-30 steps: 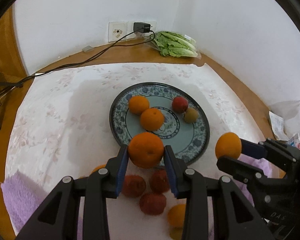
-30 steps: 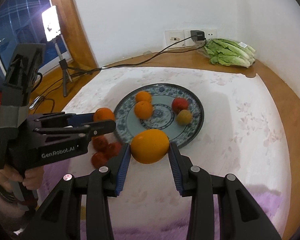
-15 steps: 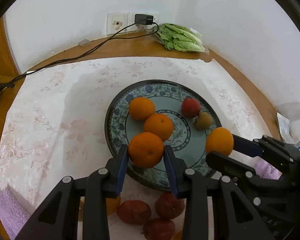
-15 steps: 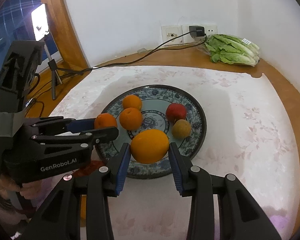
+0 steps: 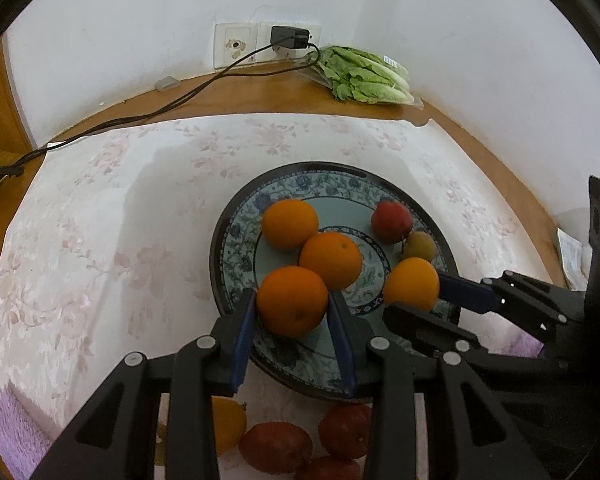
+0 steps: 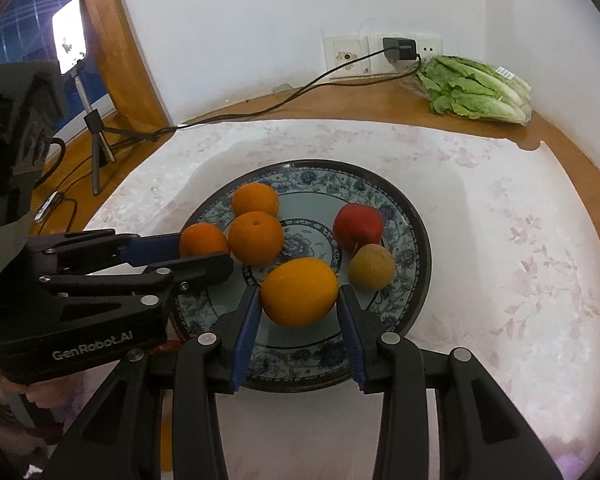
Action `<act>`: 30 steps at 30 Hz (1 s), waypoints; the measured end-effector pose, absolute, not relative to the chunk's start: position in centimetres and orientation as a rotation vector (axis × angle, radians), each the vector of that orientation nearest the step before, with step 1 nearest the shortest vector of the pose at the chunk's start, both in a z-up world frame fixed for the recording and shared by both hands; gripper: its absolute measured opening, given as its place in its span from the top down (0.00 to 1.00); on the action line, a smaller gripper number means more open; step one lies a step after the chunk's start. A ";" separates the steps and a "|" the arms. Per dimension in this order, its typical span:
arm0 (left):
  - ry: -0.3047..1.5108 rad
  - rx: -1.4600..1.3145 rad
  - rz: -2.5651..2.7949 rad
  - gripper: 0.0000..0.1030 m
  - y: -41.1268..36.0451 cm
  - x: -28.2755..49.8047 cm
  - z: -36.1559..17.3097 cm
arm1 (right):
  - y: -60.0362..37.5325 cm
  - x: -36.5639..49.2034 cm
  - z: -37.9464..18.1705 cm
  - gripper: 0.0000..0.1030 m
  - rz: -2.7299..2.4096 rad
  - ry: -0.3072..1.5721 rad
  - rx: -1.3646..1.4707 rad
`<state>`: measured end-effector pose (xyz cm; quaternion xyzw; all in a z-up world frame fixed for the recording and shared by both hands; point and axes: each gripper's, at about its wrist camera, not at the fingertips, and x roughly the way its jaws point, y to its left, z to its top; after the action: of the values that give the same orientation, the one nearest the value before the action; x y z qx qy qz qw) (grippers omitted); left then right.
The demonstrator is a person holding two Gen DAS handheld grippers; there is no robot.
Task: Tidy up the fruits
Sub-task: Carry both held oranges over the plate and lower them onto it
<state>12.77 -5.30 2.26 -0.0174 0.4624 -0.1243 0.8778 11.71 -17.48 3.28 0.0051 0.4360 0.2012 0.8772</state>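
White walls meet in a corner behind a wooden table (image 5: 260,92) that I see covered by a pale floral cloth (image 5: 100,220). On the cloth sits a blue-patterned plate (image 6: 412,240), the largest thing on the cloth. My left gripper (image 5: 292,312) reaches over the plate's near rim, its jaws pinching an orange (image 5: 292,300); my right gripper (image 6: 298,304) hangs over the plate's near side, jaws clamped on a yellower orange (image 6: 299,286). Bagged lettuce (image 6: 476,90) lies by the back wall near a wall socket (image 5: 268,44) with a black charger (image 5: 290,37) and cable (image 5: 140,116) trailing left. On the plate rest two more oranges (image 5: 290,224) touching each other, a red apple (image 6: 358,224) and a small brownish fruit (image 6: 371,266) just beside it. Off the plate, on the cloth nearest me, lie three red fruits (image 5: 276,446) and a yellow-orange one (image 5: 228,424), partly hidden by my left gripper. A phone on a small tripod (image 6: 94,128) stands far left.
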 end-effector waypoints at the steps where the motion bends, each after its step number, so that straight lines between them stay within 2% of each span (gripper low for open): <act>1: 0.964 -0.034 -0.260 0.64 -5.3 12.8 2.3 | -17.5 11.8 3.2 0.61 0.419 0.912 0.010; 17: 0.964 -0.018 -0.254 0.63 -5.4 12.8 2.3 | -17.5 12.0 2.8 0.61 0.413 0.930 0.011; 30: 0.956 -0.025 -0.250 0.57 -4.7 11.3 3.6 | -17.7 10.9 4.3 0.60 0.410 0.886 0.020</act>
<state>11.34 -4.66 3.63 -0.0122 0.4588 -0.1200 0.8803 10.91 -17.74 4.30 0.0097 0.4256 0.1968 0.8832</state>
